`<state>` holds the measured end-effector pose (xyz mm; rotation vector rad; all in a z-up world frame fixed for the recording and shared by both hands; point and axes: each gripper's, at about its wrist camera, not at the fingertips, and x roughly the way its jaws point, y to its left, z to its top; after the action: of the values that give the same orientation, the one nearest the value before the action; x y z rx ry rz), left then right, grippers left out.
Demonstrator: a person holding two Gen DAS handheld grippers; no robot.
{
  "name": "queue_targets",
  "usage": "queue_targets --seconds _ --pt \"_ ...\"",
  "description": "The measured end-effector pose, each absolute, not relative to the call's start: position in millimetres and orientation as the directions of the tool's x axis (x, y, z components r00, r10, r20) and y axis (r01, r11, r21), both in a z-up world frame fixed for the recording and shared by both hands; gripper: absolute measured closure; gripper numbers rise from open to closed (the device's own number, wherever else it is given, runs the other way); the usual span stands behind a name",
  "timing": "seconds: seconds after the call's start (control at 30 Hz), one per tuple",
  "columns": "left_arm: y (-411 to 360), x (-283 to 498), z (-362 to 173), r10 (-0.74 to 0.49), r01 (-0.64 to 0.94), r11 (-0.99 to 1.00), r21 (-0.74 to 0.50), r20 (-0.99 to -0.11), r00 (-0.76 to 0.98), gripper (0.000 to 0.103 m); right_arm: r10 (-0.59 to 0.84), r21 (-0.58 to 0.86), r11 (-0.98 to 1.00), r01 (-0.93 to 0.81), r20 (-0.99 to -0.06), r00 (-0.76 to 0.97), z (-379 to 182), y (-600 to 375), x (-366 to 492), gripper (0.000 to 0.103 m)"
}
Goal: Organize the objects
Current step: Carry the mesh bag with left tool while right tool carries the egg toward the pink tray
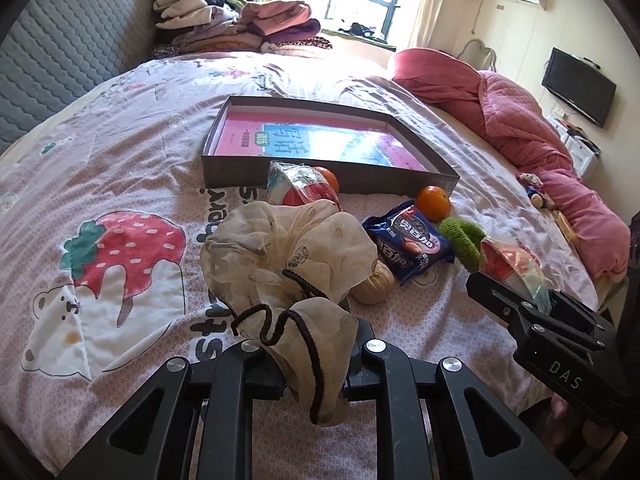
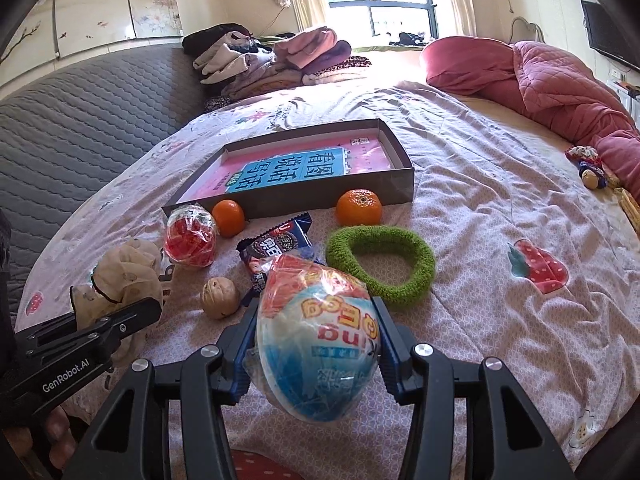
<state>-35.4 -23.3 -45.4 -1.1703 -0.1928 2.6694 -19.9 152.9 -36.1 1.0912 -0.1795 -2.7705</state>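
My left gripper (image 1: 308, 344) is shut on a beige scrunchie (image 1: 288, 256) with a black hair tie, held above the bed; it also shows in the right wrist view (image 2: 124, 276). My right gripper (image 2: 316, 320) is shut on a wrapped egg-shaped toy (image 2: 320, 340), also seen in the left wrist view (image 1: 512, 264). A grey shallow box (image 2: 404, 176) with a pink book inside lies ahead. In front of it lie two oranges (image 2: 358, 207) (image 2: 228, 217), a second wrapped egg toy (image 2: 190, 238), a blue biscuit packet (image 2: 280, 244), a green scrunchie (image 2: 380, 264) and a walnut (image 2: 218, 297).
Folded clothes (image 2: 272, 60) are stacked at the far side of the bed. A rolled pink quilt (image 2: 560, 84) lies along the right edge, with a small doll (image 2: 588, 164) beside it. A grey padded headboard (image 2: 80, 120) is on the left.
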Motion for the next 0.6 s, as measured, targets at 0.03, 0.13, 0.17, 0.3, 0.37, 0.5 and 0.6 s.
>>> queue_targets --seconds 0.03,0.13,0.17,0.3,0.37,0.5,0.6 --pt "-23 -34 -44 0.252 -0.147 -0.967 -0.207 -0.707 -0.661 0.085 -0.193 0.167 -0.98 0.108 -0.663 -0.724 -35 152 -19 0.052" --pt "-23 -33 -38 0.248 -0.147 -0.968 -0.203 -0.7 -0.669 0.085 -0.204 0.166 -0.978 0.125 -0.655 -0.728 -30 150 -18 0.052" --pt "-23 -33 -35 0.248 -0.147 -0.968 -0.202 -0.698 -0.672 0.085 -0.206 0.165 -0.978 0.129 -0.651 -0.73 -29 149 -18 0.052" --pt "-22 -32 -29 0.251 -0.152 -0.967 -0.202 -0.686 -0.683 0.085 -0.219 0.163 -0.975 0.148 -0.641 -0.736 -23 146 -19 0.052" --pt "-20 -34 -25 0.25 -0.153 -0.968 -0.2 -0.683 -0.687 0.085 -0.227 0.164 -0.974 0.159 -0.637 -0.737 -20 144 -21 0.052" --pt "-16 -40 -18 0.25 -0.158 -0.968 -0.196 -0.671 -0.698 0.085 -0.235 0.161 -0.972 0.172 -0.622 -0.747 -12 143 -29 0.052" --pt "-13 -46 -12 0.251 -0.163 -0.968 -0.193 -0.663 -0.705 0.085 -0.239 0.153 -0.971 0.184 -0.613 -0.754 -7 141 -35 0.052"
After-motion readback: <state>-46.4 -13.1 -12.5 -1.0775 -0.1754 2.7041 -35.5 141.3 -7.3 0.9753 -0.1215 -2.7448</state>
